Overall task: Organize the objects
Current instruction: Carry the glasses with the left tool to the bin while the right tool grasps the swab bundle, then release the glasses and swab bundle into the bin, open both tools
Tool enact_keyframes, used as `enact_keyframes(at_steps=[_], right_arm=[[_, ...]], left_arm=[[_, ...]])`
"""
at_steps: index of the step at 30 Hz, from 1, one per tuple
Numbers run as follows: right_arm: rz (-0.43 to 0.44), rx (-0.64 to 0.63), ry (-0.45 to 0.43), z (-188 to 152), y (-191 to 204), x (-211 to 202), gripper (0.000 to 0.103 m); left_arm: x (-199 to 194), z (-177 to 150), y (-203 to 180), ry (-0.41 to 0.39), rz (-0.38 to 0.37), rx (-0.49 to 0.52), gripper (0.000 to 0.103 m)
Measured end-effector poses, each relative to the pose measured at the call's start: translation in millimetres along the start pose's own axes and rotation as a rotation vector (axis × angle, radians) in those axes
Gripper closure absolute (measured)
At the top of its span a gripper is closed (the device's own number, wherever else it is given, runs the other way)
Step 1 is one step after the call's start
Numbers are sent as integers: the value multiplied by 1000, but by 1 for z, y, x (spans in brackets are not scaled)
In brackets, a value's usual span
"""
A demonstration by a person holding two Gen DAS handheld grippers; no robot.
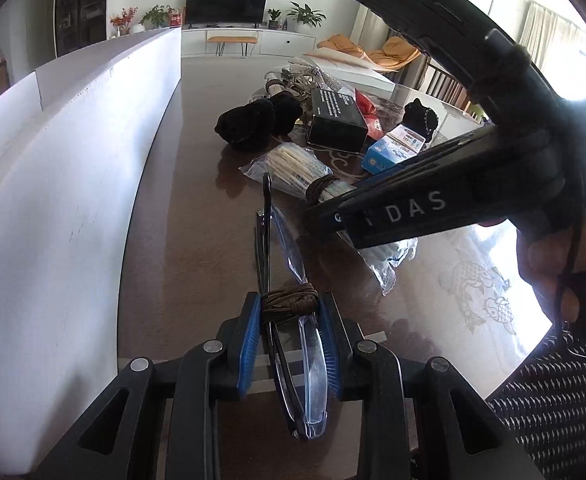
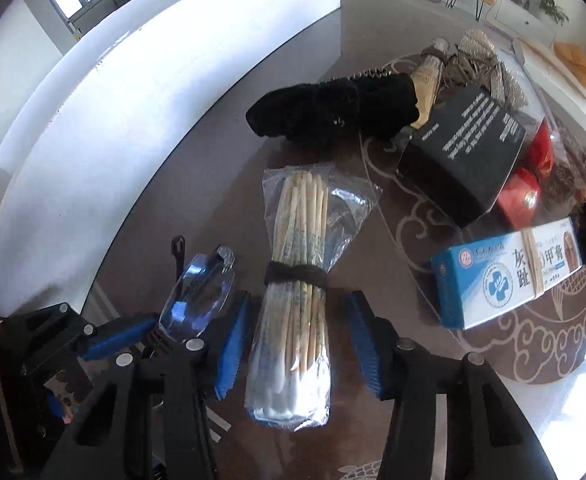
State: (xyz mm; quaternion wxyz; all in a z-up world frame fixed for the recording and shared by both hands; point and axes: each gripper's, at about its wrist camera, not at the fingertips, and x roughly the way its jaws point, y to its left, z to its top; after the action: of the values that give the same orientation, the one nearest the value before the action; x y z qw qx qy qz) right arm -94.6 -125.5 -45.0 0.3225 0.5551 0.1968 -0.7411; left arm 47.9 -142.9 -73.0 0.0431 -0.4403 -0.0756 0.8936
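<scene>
1. We are seeing the left gripper (image 1: 289,320) clamping a pair of folded glasses (image 1: 313,380). Its blue pads are pressing narrowly on both sides of them.
2. A brown cord (image 1: 293,294) is wrapping the glasses just above the pads. The arms of the glasses are sticking out forward over the dark table (image 1: 197,240).
3. The right gripper (image 2: 300,304) is pointing steeply down over a clear bag of cotton swabs (image 2: 297,220). Its fingers are straddling the bag's lower half.
4. In the right wrist view, we are noting one pad right against the plastic and the other standing clear of it, so nothing is being squeezed there.
5. The bag is lying flat on the table, bound at its middle by a dark band (image 2: 295,274), just beside the held glasses.
6. Beyond the bag, a black plush item (image 2: 325,112), a black box (image 2: 461,152), red packets (image 2: 521,196) and a blue and white box (image 2: 505,280) are sitting close together.
7. A white board (image 2: 133,120) is standing along the table's far side.
8. A hand (image 1: 553,248) is gripping the right tool's handle.
</scene>
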Motion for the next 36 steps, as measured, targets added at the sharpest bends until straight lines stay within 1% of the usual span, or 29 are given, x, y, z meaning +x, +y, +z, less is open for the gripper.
enact_keyframes(at_steps=[2, 5, 9, 11, 12, 14, 16, 17, 19, 20, 22, 24, 25, 26, 27, 28, 29, 30, 32, 33, 34, 36], right_arm=[[-15, -8, 4, -1, 2, -3, 74], [3, 42, -40, -11, -11, -23, 75], [96, 163, -136, -14, -33, -74, 75], [150, 184, -201, -3, -29, -103, 75], [179, 179, -236, 8, -23, -116, 75], [244, 155, -303, 33, -1, -138, 74], [309, 122, -347, 53, 31, -153, 74], [339, 103, -355, 59, 53, -158, 74], [377, 67, -354, 74, 89, -155, 74], [388, 53, -345, 81, 103, -147, 74], [414, 43, -308, 91, 127, -126, 74], [435, 51, -260, 96, 142, -98, 73], [437, 63, -233, 98, 146, -83, 69], [437, 75, -205, 99, 148, -70, 64], [433, 93, -188, 99, 146, -60, 53], [429, 116, -191, 96, 141, -55, 46], [430, 133, -209, 92, 134, -55, 44], [425, 141, -233, 87, 125, -59, 40], [381, 150, -291, 72, 104, -72, 33], [354, 156, -323, 64, 90, -79, 24], [321, 166, -356, 52, 77, -86, 16], [215, 200, -405, 22, 47, -98, 10]], left_arm=[[-6, -1, 0, -7, -27, -9, 75], [-26, 5, -4, -51, -81, -22, 75], [-75, 29, 0, -135, -185, -71, 75], [-105, 45, 11, -198, -198, -87, 75], [-119, 53, 21, -229, -184, -95, 75], [-140, 65, 47, -268, -126, -123, 75], [-151, 73, 83, -271, -45, -169, 75], [-154, 74, 101, -269, 10, -191, 75], [-150, 74, 136, -232, 128, -230, 75], [-145, 73, 153, -208, 168, -248, 75], [-134, 68, 177, -157, 229, -277, 75], [-119, 63, 191, -101, 281, -296, 72], [-112, 60, 196, -77, 301, -309, 72], [-107, 57, 199, -58, 315, -326, 66], [-103, 54, 201, -45, 322, -343, 53], [-101, 53, 199, -44, 323, -358, 46], [-102, 50, 196, -63, 318, -364, 34], [-105, 51, 189, -90, 310, -358, 29], [-108, 55, 174, -125, 294, -324, 27], [-110, 59, 162, -141, 275, -301, 27], [-110, 66, 150, -155, 244, -272, 27], [-114, 74, 116, -178, 164, -203, 27]])
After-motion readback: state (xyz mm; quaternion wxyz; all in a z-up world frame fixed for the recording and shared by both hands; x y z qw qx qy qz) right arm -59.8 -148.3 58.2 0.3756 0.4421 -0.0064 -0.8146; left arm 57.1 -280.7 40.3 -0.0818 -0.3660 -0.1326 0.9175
